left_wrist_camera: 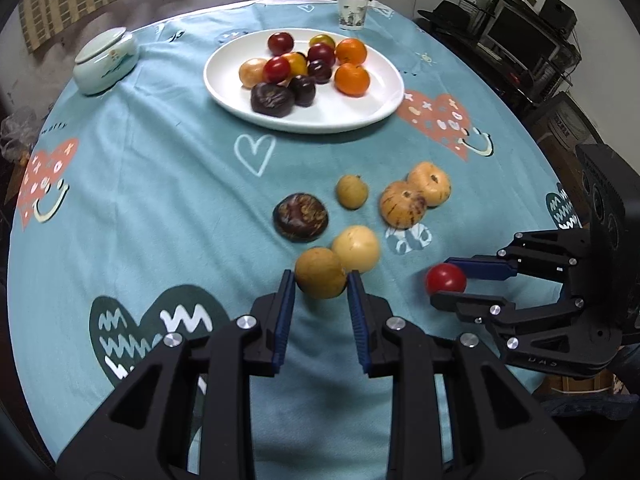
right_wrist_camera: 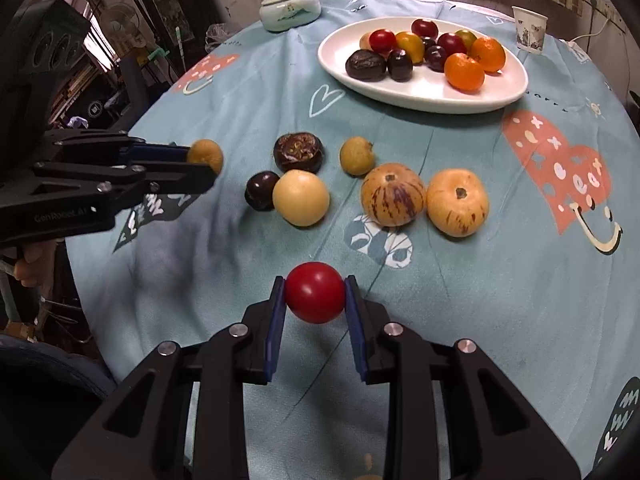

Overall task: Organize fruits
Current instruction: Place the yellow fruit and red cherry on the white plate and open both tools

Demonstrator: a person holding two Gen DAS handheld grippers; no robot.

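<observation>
My left gripper (left_wrist_camera: 321,282) is shut on a small tan-brown round fruit (left_wrist_camera: 320,273), held just above the blue cloth; the right wrist view shows it too, as the tan fruit (right_wrist_camera: 205,155) in the left gripper (right_wrist_camera: 208,164). My right gripper (right_wrist_camera: 315,294) is shut on a red cherry tomato (right_wrist_camera: 315,298), seen from the left wrist as the tomato (left_wrist_camera: 445,278) in the right gripper (left_wrist_camera: 440,284). A white oval plate (left_wrist_camera: 368,114) at the back holds several tomatoes, oranges and dark fruits.
Loose on the cloth lie a pale yellow fruit (right_wrist_camera: 301,198), a dark plum (right_wrist_camera: 261,190), a brown wrinkled fruit (right_wrist_camera: 298,152), a small tan fruit (right_wrist_camera: 357,156) and two striped orange fruits (right_wrist_camera: 393,194) (right_wrist_camera: 457,202). A lidded ceramic bowl (right_wrist_camera: 289,8) and paper cup (right_wrist_camera: 529,29) stand at the back.
</observation>
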